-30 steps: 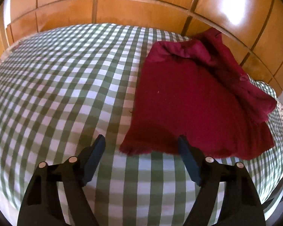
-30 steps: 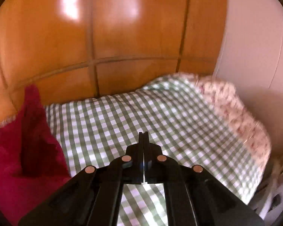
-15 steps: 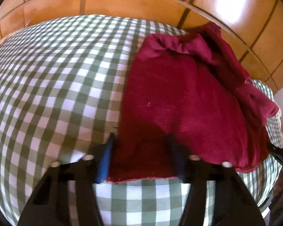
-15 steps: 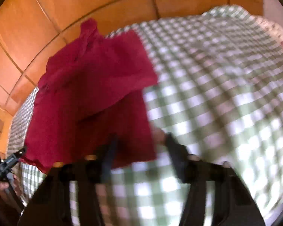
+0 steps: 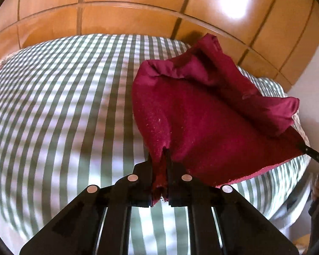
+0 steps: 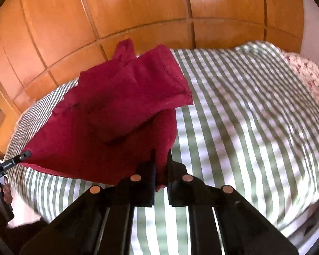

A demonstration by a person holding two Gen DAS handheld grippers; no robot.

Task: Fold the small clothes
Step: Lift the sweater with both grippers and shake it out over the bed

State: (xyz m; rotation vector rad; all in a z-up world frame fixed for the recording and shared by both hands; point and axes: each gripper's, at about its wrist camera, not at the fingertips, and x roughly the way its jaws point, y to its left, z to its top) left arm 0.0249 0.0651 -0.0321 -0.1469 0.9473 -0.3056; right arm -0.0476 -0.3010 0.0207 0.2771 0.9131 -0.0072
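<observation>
With both near corners of the red garment (image 5: 202,127) pinched, I have the left gripper (image 5: 162,170) closing its jaws on one corner and the right gripper (image 6: 160,165) clamped on the other. It hangs lifted over the checked bed (image 5: 63,106). Next I'd carry the hem toward the far edge, evenly, to fold it.

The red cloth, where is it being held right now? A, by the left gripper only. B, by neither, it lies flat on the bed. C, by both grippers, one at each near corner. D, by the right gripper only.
C: the red cloth is pinched between the closed fingers of the left gripper at one near corner and of the right gripper at the other.
</observation>
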